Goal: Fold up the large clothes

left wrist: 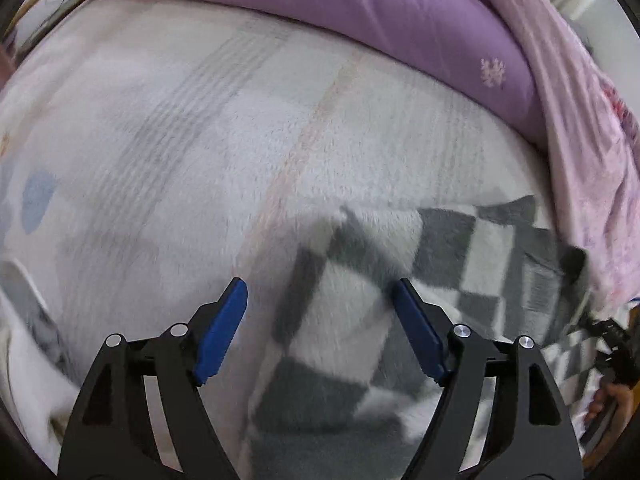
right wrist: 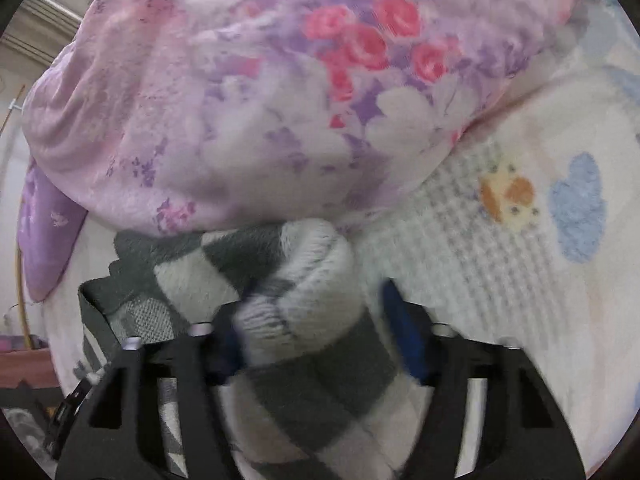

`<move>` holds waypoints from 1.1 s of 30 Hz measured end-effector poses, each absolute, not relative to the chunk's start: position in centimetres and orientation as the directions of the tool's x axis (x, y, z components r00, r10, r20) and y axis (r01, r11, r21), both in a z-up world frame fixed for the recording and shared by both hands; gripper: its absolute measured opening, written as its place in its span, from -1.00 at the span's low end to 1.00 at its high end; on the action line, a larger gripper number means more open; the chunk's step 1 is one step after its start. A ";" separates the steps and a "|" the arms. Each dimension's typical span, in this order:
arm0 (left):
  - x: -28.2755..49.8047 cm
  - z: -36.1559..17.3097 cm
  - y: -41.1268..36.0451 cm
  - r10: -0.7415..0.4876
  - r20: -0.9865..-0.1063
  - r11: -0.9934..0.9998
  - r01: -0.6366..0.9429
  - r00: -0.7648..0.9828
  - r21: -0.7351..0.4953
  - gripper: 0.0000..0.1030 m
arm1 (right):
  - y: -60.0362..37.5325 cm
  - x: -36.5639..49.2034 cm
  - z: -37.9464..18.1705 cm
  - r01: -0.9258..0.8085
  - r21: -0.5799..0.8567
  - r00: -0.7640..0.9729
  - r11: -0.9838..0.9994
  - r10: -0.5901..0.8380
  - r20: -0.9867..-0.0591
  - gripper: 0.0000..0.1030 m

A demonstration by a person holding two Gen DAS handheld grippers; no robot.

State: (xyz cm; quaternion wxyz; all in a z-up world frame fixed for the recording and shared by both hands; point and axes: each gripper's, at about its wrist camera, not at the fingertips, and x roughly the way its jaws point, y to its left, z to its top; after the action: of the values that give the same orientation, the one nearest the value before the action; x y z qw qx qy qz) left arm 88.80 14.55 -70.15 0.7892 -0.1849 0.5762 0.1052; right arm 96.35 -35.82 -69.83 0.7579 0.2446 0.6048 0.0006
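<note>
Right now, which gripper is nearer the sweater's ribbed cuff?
Right. The right gripper has the ribbed cuff between its fingers; the left gripper hangs open above the sweater body, no cuff there.

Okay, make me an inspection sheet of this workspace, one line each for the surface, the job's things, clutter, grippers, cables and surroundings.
Surface: fleece bed cover, pale with faint stripes and cartoon prints.
Job's things: grey-and-white checkered garment lying rumpled on the cover; a ribbed cuff or hem shows in the right wrist view.
Clutter: purple pillow and floral pink quilt along the far side; the quilt overlaps the garment's edge.
Grippers: left gripper jaws open above the garment, nothing between them; right gripper jaws around a bunched fold of the garment, blurred, grip not certain.
Cables: nothing seen.
Surroundings: room edges only, too distorted to tell.
</note>
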 end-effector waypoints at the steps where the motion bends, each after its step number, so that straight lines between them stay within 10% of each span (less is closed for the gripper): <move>1: 89.0 -70.4 14.7 -0.059 -0.949 0.909 -0.375 0.310 -0.179 0.32 | -35.8 96.5 -69.8 0.273 0.381 0.272 0.883 0.308 -0.911 -0.28; 6: 89.4 -69.6 14.2 -0.095 -0.932 0.926 -0.313 0.351 -0.212 -0.54 | -35.4 95.6 -68.5 0.202 0.387 0.331 0.900 0.309 -0.892 -0.56; 19: 73.7 -55.8 12.4 -0.149 -0.805 0.918 -0.222 0.574 -0.328 -0.58 | -37.2 77.1 -54.3 0.012 0.454 0.637 0.891 0.343 -0.690 -0.61; 33: 50.6 -60.4 9.5 -0.096 -0.964 0.872 -0.446 0.247 -0.201 -0.43 | -40.9 55.5 -61.2 0.222 0.434 0.335 0.873 0.350 -0.875 -0.50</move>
State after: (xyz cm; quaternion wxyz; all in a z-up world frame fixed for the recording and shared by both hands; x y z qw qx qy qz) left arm 50.59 9.49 -60.40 0.7569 -0.2249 0.6026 0.1157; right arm 55.50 -40.95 -61.24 0.7782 0.2487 0.5752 0.0410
